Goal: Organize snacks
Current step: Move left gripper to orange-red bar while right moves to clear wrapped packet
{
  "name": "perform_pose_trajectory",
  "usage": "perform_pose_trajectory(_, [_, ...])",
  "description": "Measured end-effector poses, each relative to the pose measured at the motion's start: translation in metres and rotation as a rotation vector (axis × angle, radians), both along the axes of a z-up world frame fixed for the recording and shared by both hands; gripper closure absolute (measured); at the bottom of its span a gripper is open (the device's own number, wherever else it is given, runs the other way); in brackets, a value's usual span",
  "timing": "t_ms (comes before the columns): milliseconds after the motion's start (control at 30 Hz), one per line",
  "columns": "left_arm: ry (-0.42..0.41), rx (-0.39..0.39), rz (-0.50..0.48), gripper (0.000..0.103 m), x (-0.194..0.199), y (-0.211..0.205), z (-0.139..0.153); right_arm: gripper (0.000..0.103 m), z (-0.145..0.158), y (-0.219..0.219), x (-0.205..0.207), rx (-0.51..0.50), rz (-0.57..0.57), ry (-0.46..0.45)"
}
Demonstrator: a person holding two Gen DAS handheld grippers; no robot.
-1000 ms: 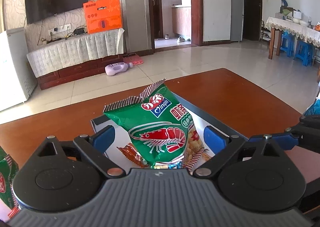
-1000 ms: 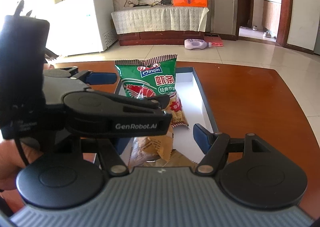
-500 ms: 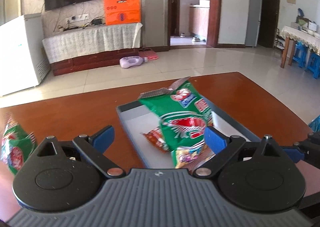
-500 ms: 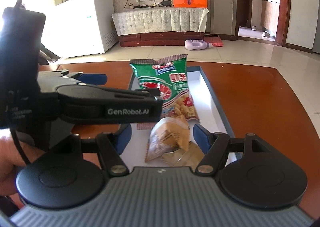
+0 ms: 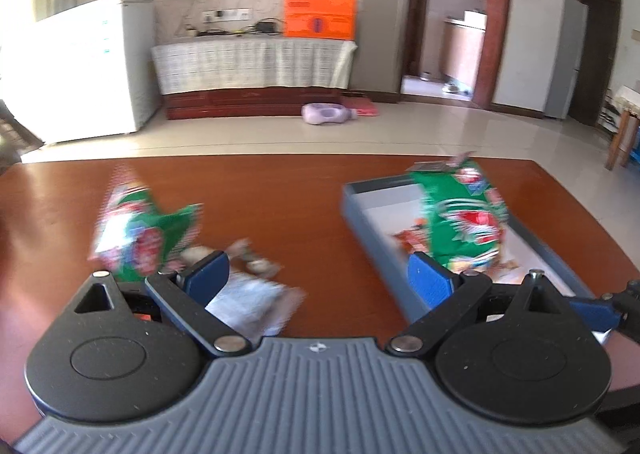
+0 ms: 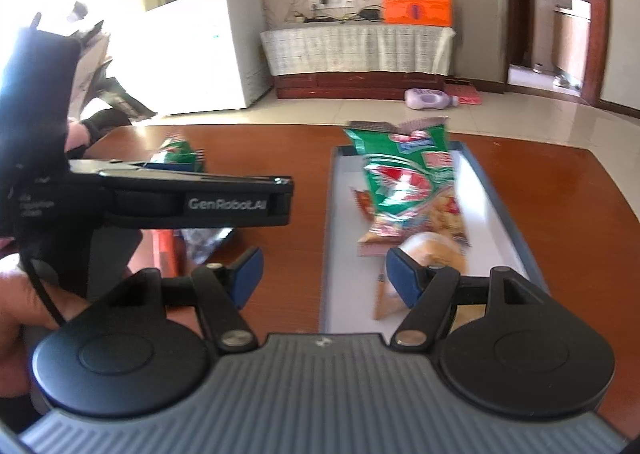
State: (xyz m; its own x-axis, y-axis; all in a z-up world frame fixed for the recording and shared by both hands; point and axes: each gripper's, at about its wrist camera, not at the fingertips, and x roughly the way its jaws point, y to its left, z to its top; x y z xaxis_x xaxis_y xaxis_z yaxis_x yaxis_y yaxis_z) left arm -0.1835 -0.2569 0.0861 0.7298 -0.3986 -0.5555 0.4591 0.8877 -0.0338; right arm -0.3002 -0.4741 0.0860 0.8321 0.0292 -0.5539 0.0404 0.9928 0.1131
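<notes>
Item: table (image 5: 304, 190). Red-brown wood, bearing everything here. Your view from the left hand has swung leftward over it since a second ago, so the tray now sits at the right of that picture instead of the middle.

Item: tray (image 6: 500, 214). Grey-rimmed and white-floored, on the right part of the table. It already holds a green shrimp-snack bag (image 6: 404, 178) at its far end, a pale wrapped bun (image 6: 436, 254) nearer you, and a small red packet partly under the green bag. That bag lay between your left jaws a second ago; it now rests in the tray on its own, so judge that placement finished.

Item: left gripper (image 5: 318, 278). Open wide, nothing between its blue pads. It now faces the loose snacks, which reads as the start of your next pick.

Item: right gripper (image 6: 324, 274). Open, nothing pinched; it hangs over the tray's near left rim, with the bun just past its right finger.

Item: second green bag (image 5: 140, 230). Lying on the bare table, left of the tray and well apart from it, still to be gathered.

Item: silvery packet (image 5: 252, 302). Near you, beside the left gripper's left finger, its near end hidden behind the gripper body.

Item: small wrapped sweet (image 5: 256, 258). Between the two; too smeared to name.

Legibility: both views are motion-blurred, so printing cannot be read. From the right view the left gripper's body covers much of the loose pile.
</notes>
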Motion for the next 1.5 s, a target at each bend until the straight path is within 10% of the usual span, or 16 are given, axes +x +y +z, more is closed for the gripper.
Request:
perform_pose_trajectory(367, [0.052,0.049,0.192,0.005,-0.009,0.094,-0.018,0.033,0.001,0.036,0.016,-0.021,0.097,0.0])
perform_pose_trajectory(1000, [0.102,0.23,0.294,0.005,0.003,0.096,-0.058,0.033,-0.008,0.077,0.056,-0.055,0.206,0.008])
perform_pose_trajectory(1500, [0.164,0.158,0.287,0.005,0.026,0.115,-0.069,0.033,-0.042,0.097,0.132,-0.123,0.297,0.139])
